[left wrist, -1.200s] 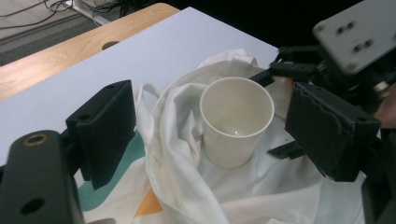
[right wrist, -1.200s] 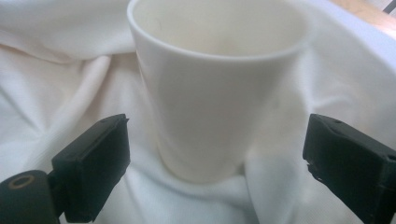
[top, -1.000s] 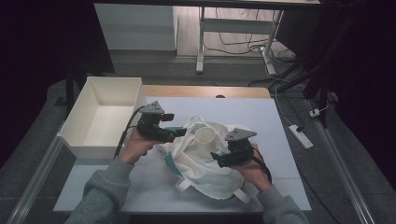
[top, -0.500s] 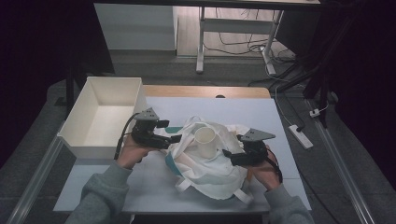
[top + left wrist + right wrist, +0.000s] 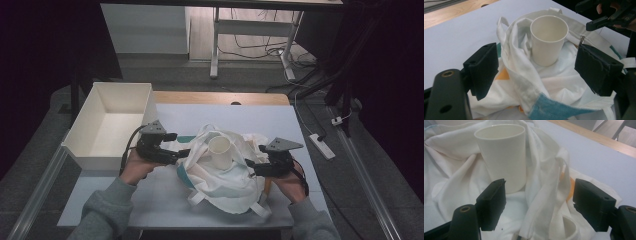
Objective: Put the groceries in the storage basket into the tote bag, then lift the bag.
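cup [image 5: 549,40]: smooth, matt off-white; paper or plastic, cannot tell which
bag [image 5: 225,175]: soft white woven cloth, creased, with a teal cloth edge and orange print
bench [image 5: 190,120]: smooth, matt pale blue sheet, bare wood strip at the far edge
box [image 5: 107,125]: smooth, cream, looks like plastic
jaws: matt black pads, slightly rough, foam-like
sleeve [image 5: 107,210]: grey knit cloth

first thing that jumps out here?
A white cup standing upright amid a crumpled white cloth bag at the middle of the pale table. The left hand-held gripper and right hand-held gripper flank it, both open, the right's jaws having just closed slightly with folds of cloth between them. An open white box sits left.
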Demonstrator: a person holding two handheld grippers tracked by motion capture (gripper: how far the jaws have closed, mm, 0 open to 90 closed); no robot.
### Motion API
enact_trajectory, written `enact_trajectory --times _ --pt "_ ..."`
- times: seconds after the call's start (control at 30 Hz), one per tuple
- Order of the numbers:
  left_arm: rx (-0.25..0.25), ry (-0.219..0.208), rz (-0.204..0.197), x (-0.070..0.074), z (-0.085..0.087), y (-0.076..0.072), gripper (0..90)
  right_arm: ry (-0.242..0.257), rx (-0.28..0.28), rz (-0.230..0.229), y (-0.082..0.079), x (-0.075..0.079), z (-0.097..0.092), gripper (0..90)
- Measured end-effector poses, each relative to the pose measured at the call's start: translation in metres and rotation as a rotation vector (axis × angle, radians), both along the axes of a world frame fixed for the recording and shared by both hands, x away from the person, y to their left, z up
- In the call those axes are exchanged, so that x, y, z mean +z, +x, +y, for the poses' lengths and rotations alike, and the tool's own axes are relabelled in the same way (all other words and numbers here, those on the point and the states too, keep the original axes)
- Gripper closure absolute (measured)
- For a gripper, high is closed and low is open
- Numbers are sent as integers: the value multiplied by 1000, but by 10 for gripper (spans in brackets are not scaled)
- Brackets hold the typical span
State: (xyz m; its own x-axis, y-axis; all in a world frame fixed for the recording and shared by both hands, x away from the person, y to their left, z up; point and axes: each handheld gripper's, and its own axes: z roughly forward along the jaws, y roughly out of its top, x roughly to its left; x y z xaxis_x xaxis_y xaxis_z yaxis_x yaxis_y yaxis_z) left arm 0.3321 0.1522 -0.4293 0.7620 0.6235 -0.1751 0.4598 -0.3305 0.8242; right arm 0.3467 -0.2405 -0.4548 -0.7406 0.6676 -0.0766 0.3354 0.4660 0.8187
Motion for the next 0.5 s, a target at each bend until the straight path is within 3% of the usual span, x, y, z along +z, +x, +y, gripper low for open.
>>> enact_trajectory --times 0.33,0.5 --pt "-2 35 8 -6 -3 -5 198 -31 -43 17 -6 -5 -14 270" --pt "-5 46 32 -13 -5 -7 210 -83 -58 15 -8 -5 -15 276"
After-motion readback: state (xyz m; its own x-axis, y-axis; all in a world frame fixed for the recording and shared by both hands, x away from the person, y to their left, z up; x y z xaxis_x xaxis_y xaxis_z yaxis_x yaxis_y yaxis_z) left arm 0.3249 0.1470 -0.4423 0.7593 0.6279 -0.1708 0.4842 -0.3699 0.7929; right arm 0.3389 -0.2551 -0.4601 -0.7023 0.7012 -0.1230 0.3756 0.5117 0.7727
